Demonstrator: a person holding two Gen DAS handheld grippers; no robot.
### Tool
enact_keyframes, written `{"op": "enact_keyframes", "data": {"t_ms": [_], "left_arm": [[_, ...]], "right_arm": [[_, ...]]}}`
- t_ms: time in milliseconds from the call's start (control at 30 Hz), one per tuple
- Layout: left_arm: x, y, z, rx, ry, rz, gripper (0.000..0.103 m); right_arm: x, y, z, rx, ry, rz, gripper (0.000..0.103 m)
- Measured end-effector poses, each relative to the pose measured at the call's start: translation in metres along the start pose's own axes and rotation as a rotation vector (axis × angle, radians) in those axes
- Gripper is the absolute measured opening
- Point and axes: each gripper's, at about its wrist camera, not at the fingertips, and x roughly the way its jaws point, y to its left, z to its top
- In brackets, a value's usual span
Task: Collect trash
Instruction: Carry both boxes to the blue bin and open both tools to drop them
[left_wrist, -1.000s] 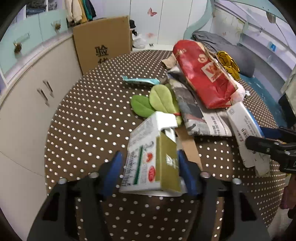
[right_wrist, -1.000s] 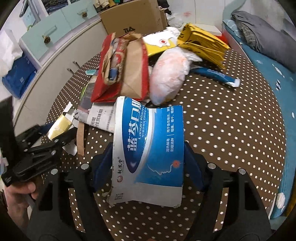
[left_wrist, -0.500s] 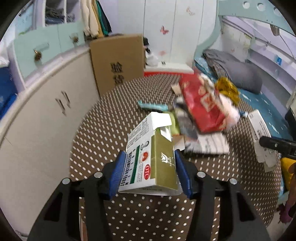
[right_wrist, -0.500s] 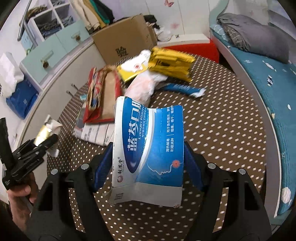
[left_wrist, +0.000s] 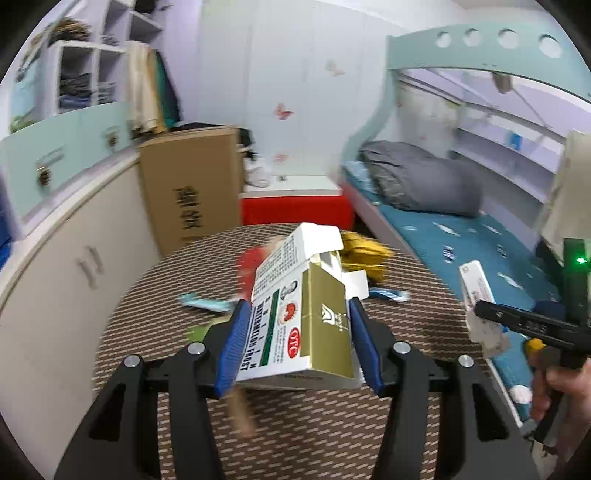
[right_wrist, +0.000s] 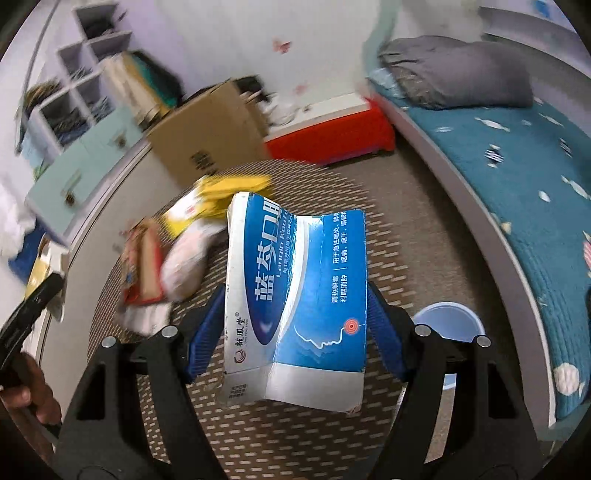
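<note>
Between your left gripper's (left_wrist: 299, 332) blue fingers (left_wrist: 234, 347) sits the gold-and-white carton (left_wrist: 303, 317), clamped on both sides above the dotted surface (left_wrist: 295, 424). Keep that squeeze steady; its open flap could snag.

Through the right view, your right gripper (right_wrist: 295, 332) pinches the dented blue box (right_wrist: 295, 295). A pale blue bin (right_wrist: 448, 325) shows near right; carry level toward it.

White walls with butterfly stickers (left_wrist: 282, 110), cream cabinets (left_wrist: 74, 266), a cardboard box (left_wrist: 192, 184), and a teal bed (left_wrist: 461, 236) (grey bedding heaped on it).
</note>
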Motion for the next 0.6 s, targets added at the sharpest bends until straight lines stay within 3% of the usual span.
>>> {"op": "enact_keyframes", "data": {"t_ms": [167, 400, 600], "left_arm": [[0.028, -0.055, 0.002, 0.072, 0.034, -0.091, 0.053], [0.073, -0.121, 0.002, 0.149, 0.123, -0.199, 0.053], [0.104, -0.165, 0.005, 0.206, 0.178, -0.258, 0.053]], "right_arm": [[0.001, -0.069, 0.006, 0.118, -0.007, -0.090, 0.072], [0.057, -0.169, -0.014, 0.276, 0.128, -0.198, 0.072], [0.111, -0.227, -0.036, 0.390, 0.231, -0.221, 0.077]]}}
